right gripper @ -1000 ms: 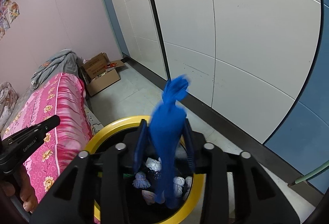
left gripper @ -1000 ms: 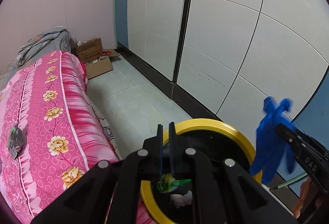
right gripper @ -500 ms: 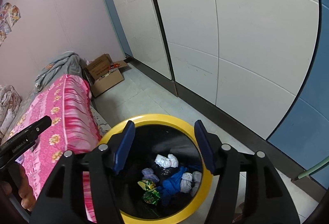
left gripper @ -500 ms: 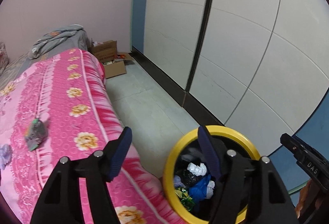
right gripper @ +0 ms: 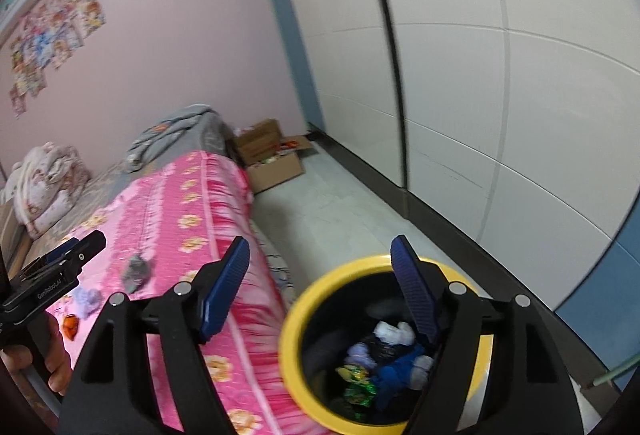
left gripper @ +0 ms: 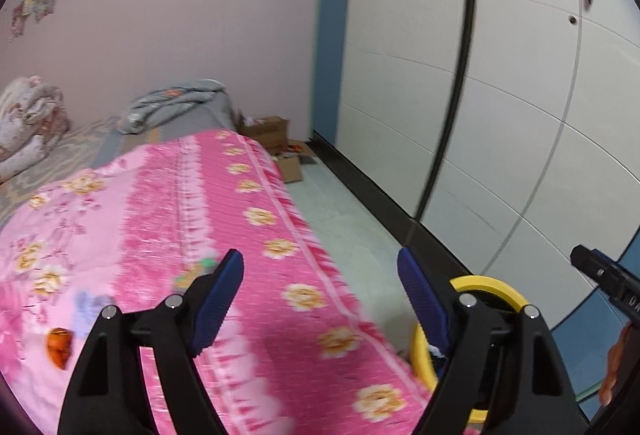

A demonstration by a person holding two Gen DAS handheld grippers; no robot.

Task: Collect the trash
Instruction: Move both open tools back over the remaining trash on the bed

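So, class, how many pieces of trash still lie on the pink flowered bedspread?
3 in the right wrist view: a grey crumpled wrapper, a pale lilac tissue wad nearer the camera, and a small orange scrap beside it. More may be hidden.

Left wrist view looks down along its fingers over the pink flowered bedspread [left gripper: 224, 219]; right wrist view sits above the yellow-rimmed round bin [right gripper: 296, 319]. Both share bedspread, bin and white panelled wall [left gripper: 500, 95].

Pink wall [right gripper: 192, 35], white panelled wardrobe doors [right gripper: 500, 95], pale tiled floor [right gripper: 332, 211], pink floral bedspread [left gripper: 180, 215].
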